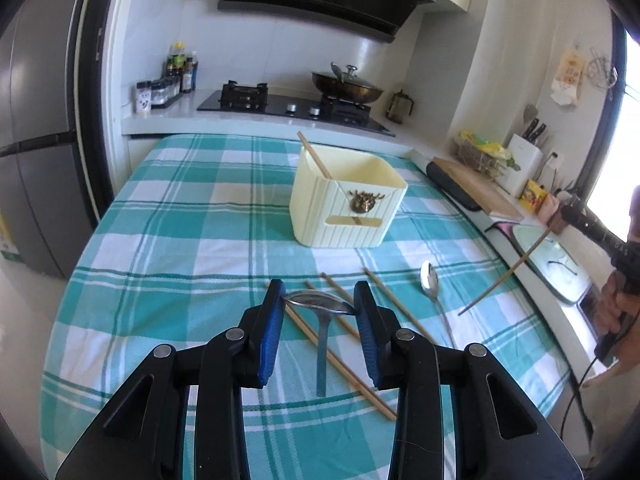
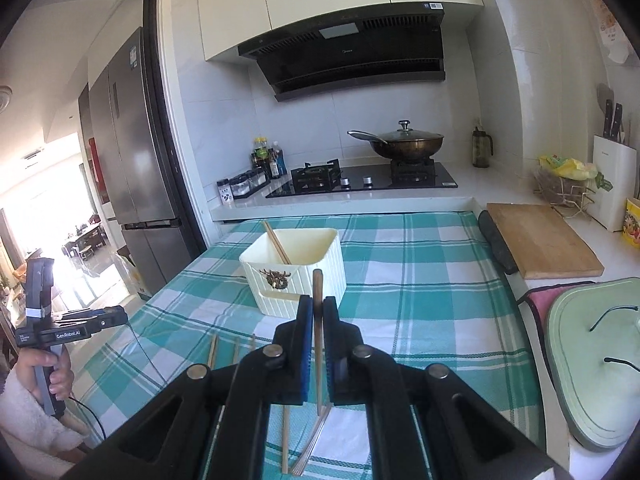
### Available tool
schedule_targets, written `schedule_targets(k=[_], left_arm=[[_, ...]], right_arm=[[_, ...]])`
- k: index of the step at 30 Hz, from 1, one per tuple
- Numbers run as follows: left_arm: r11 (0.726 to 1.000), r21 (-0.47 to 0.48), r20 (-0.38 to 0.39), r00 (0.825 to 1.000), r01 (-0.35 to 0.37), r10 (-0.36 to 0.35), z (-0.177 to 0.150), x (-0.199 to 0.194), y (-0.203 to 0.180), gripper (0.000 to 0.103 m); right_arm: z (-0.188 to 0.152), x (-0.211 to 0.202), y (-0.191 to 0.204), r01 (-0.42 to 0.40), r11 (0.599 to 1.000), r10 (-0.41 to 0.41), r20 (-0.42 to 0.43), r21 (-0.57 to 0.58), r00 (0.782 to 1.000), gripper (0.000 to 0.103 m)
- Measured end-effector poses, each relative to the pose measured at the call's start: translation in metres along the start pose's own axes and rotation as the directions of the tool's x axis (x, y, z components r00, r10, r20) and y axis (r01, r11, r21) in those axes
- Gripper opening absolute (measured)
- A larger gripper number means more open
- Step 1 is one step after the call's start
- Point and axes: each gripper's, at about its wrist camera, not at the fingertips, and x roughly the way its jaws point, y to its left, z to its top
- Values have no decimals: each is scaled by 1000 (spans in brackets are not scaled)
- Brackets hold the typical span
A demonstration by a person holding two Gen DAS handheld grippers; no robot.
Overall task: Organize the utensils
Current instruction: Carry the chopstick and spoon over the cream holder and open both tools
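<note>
A cream utensil box (image 1: 346, 196) stands on the checked cloth with one chopstick (image 1: 314, 155) leaning inside; it also shows in the right wrist view (image 2: 296, 270). My left gripper (image 1: 320, 304) is shut on the bowl of a metal spoon (image 1: 322, 320), its handle hanging down above the cloth. My right gripper (image 2: 318, 312) is shut on a wooden chopstick (image 2: 318, 344), held up in front of the box. From the left wrist view that chopstick (image 1: 506, 274) slants at the right. Several loose chopsticks (image 1: 340, 344) and a second spoon (image 1: 432, 292) lie on the cloth.
A cutting board (image 2: 540, 240) and a pale green tray (image 2: 596, 364) sit on the counter to the right. The stove with a lidded wok (image 2: 404, 144) is behind. A fridge (image 2: 132, 152) stands at the left. A knife block (image 2: 612, 180) stands far right.
</note>
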Motion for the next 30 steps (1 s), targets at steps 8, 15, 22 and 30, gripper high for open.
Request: schedule_targets(k=[8,15,22,30], left_arm=[[1000,0,5,1000,31,-31,16,-6,-2,35],[998,-2,25,998,63,-63,39,-10,-2,35],[995,-16,100,990,99,-97,90,-13,-8,35],[996,-54,278,959,74,-56,170,4,-15,35]], right_arm=[[13,-2,14,-13,1000,14,32,-29,999,5],[26,5,16,-24,999,25,39,-42,999,5],[49,19,20,-28,998,31,63,-54,998,5],[95,43,40,-32,995,49,191,-93,980,5]])
